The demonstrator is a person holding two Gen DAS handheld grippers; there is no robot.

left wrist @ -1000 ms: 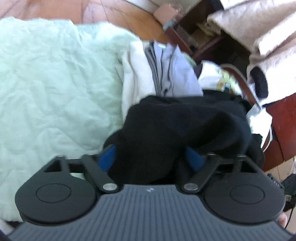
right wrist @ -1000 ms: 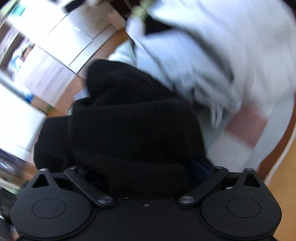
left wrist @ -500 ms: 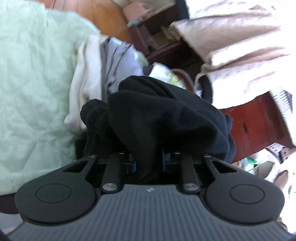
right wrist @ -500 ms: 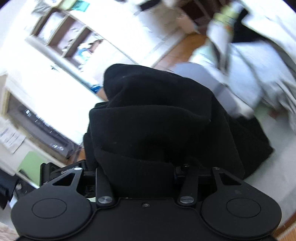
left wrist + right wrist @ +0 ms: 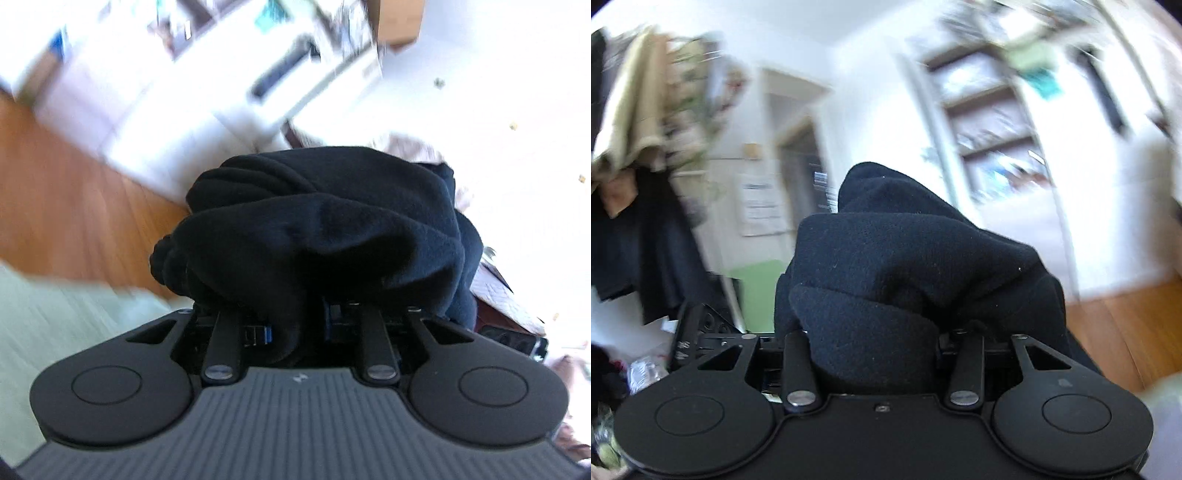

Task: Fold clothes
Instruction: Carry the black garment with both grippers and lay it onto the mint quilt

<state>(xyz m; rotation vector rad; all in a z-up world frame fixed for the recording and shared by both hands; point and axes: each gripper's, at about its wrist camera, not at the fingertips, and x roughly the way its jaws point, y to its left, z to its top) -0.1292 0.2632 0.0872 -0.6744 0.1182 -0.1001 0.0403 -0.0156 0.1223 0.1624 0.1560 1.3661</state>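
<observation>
Left tool [image 5: 295, 328]: jaws nearly together, pinching a bunched fold of the black garment [image 5: 325, 229]. Blue pads just visible either side of the cloth. Fabric mounds up over and ahead of the fingers and blocks most of the centre of the view. Small pale mark on the grey ribbed housing, too small to read.

Right tool [image 5: 875, 354]: jaws about half apart, clamped on a thicker wad of the same black garment [image 5: 905, 266]. Cloth fills the whole gap and heaps forward over the fingertips, so the pads are hidden.

Garment is off any surface, held up in the air between the two tools, both pointing roughly level.

Outward, left view: wood floor [image 5: 62, 206] at left, pale green quilt [image 5: 55, 325] at lower left, white shelving [image 5: 207, 62] heavily blurred, brown box [image 5: 400, 22] at the top, a dark red furniture edge at lower right.

Outward, right view: dark clothes and a beige cloth [image 5: 631, 110] hanging at left, a sheet of paper [image 5: 759, 206] on the wall with print that is blurred and unreadable, bookshelves [image 5: 990, 122] at right, wood floor [image 5: 1126, 321] lower right, clear plastic bottle [image 5: 646, 371] lower left.

No brand or text readable in either view.
</observation>
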